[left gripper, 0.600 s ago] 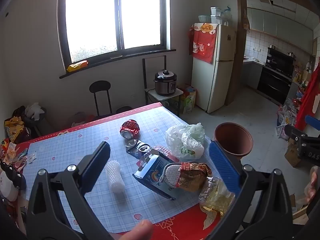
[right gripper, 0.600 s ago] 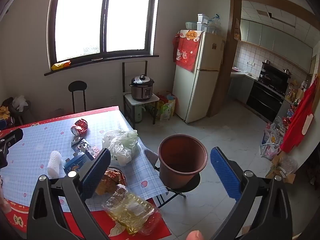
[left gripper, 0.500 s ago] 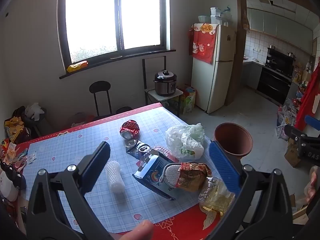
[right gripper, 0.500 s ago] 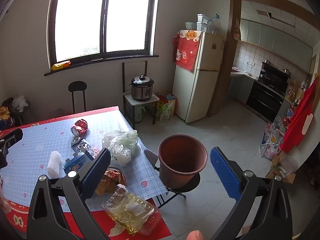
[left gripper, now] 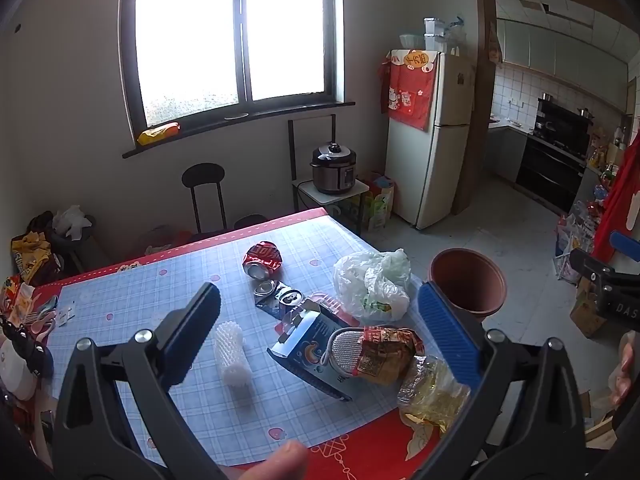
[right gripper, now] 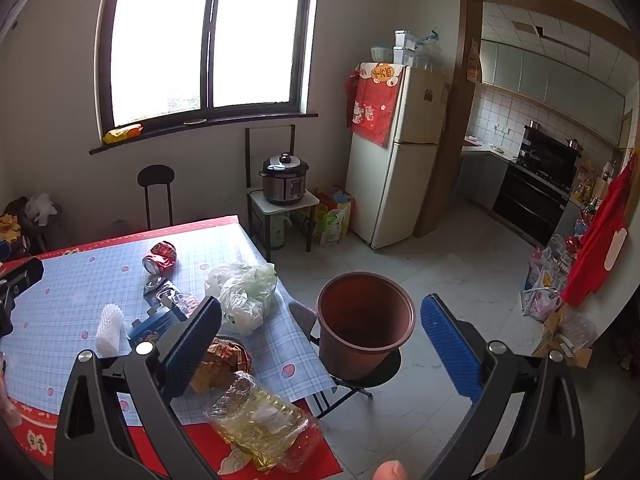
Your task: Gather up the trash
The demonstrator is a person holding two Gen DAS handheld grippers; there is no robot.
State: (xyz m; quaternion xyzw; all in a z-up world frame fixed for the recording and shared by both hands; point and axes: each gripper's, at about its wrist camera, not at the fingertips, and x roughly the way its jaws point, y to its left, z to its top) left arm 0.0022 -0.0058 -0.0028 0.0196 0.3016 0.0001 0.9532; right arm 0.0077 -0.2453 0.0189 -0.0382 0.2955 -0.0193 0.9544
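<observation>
Trash lies on the checked tablecloth (left gripper: 120, 312): a crushed red can (left gripper: 262, 259), a white foam sleeve (left gripper: 231, 354), a dark blue carton (left gripper: 310, 340), a white plastic bag (left gripper: 370, 284), a red-gold wrapper (left gripper: 386, 350) and a clear yellowish bag (left gripper: 434, 392). A brown bucket (right gripper: 366, 322) stands on a stool beside the table. My left gripper (left gripper: 320, 332) is open and empty above the table. My right gripper (right gripper: 320, 340) is open and empty, hovering over the table's edge near the bucket.
A flattened dark can wrapper (left gripper: 280, 298) lies by the carton. A black stool (left gripper: 203, 196) stands behind the table. A pressure cooker (right gripper: 285, 180) sits on a small stand, next to a fridge (right gripper: 394, 152). Clutter lies at the table's left end (left gripper: 20, 320).
</observation>
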